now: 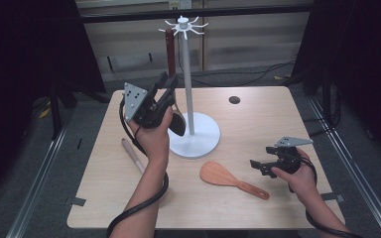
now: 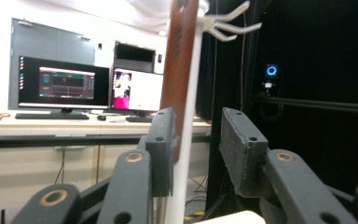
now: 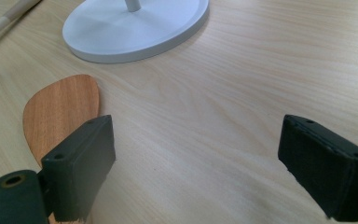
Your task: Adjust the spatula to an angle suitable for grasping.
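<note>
Left gripper view: the left tool (image 2: 196, 140) stands released, its jaws parted around a dark wooden handle (image 2: 179, 70) hanging from the white rack (image 2: 223, 23); the pads do not press it, and its lower end is hidden behind the jaws. In the high view the left tool (image 1: 166, 91) is raised beside the rack's pole (image 1: 188, 84), covering most of the hung utensil. The right tool (image 1: 259, 166) rests low and released, just beside the wooden spatula (image 1: 230, 179) lying on the worktop (image 1: 258, 124). Bare worktop spreads behind it. A pale stick (image 1: 133, 154) lies near the left edge.
</note>
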The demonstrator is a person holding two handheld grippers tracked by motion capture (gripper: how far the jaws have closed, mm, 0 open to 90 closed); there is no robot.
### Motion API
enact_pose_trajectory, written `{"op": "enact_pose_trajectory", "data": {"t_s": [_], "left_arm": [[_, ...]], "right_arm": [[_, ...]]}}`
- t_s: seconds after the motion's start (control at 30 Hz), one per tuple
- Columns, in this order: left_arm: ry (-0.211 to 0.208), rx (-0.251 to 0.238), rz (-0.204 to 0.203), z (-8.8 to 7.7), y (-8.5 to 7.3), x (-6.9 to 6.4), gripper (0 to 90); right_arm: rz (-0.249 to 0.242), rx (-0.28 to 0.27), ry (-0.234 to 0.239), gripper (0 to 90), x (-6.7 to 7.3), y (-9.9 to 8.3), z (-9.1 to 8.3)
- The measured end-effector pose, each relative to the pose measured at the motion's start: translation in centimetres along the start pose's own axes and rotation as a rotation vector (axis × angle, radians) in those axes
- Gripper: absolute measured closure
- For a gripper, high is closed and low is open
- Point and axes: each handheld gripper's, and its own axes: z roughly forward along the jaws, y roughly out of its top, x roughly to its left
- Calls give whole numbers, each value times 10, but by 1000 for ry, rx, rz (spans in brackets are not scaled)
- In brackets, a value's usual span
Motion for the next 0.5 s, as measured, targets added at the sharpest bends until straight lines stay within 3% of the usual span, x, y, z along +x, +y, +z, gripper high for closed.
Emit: {"op": "enact_pose_trajectory", "data": {"t_s": [0.13, 0.23, 0.27, 0.3, 0.4, 0.43, 0.47, 0.5], "left_arm": [[10, 18, -14, -9, -12, 3, 605], [15, 44, 3, -17, -20, 8, 585], [17, 37, -11, -19, -22, 8, 580], [16, 53, 4, -22, -24, 10, 573], [26, 55, -12, -26, -30, 12, 546], [22, 67, 7, -29, -32, 14, 543], [25, 64, -13, -31, -34, 13, 534], [21, 75, -1, -33, -36, 15, 529]], "right_arm": [[-3, -1, 7, 101, 2, 2, 3], [-13, -2, 10, 101, 3, 3, 6], [-14, -2, 10, 101, 3, 3, 6], [-14, -3, 12, 101, 3, 4, 7], [-18, -1, 15, 101, 4, 4, 9], [-16, -2, 15, 101, 4, 4, 9], [-16, 1, 16, 101, 4, 4, 10], [-20, 0, 18, 101, 4, 5, 11]]}}
